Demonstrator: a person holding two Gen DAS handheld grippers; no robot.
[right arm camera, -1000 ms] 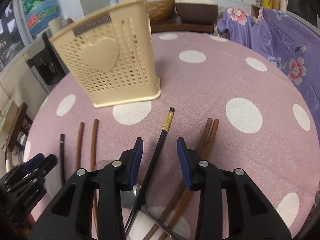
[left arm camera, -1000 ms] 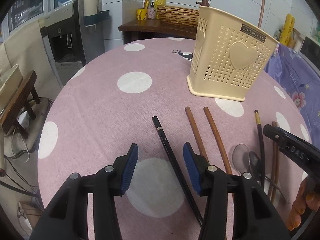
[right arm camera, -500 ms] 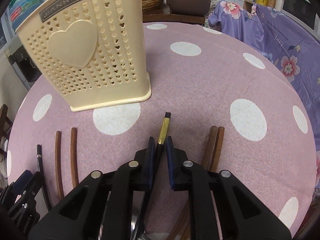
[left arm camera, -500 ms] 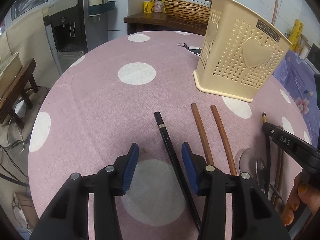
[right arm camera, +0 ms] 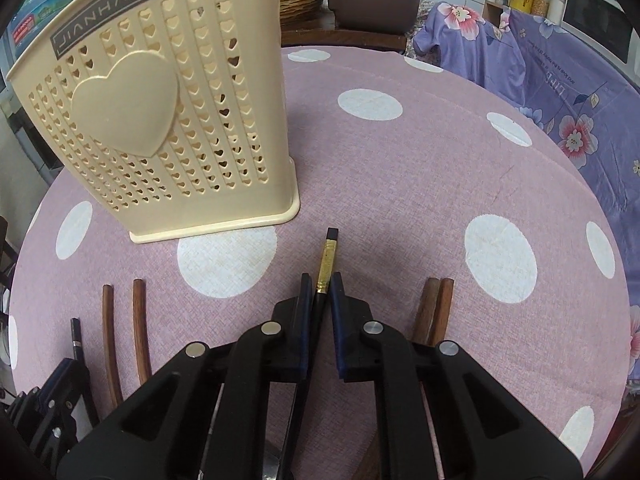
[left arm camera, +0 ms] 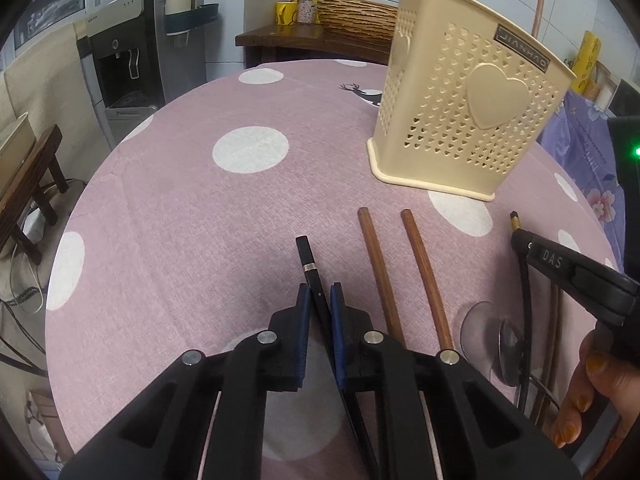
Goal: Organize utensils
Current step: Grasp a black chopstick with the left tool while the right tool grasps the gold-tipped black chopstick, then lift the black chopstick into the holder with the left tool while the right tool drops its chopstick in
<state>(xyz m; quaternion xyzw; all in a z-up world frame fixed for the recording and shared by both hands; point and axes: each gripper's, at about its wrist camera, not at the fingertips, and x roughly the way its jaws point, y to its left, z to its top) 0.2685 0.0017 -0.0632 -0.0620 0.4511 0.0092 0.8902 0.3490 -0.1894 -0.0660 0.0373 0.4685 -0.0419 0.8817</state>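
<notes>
Both grippers have just been closing: left gripper (left arm camera: 319,294) now pinches the black chopstick with silver band (left arm camera: 309,259), right gripper (right arm camera: 320,286) pinches the black chopstick with gold band (right arm camera: 327,258). Each stick lies flat on the pink dotted tablecloth (left arm camera: 168,220), long axis running straight ahead between the jaws, butt end pointing away toward the cream utensil holder (right arm camera: 160,112). Holder sits nearer the right gripper, ahead and left; for the left, ahead and right. Brown chopsticks (left arm camera: 396,272) untouched between them.

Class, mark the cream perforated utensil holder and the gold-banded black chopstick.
Cream perforated plastic utensil holder (right arm camera: 124,108), right wrist view, on its raised heart.
Black chopstick with gold band (right arm camera: 329,258), right wrist view, on the gold band.
</notes>
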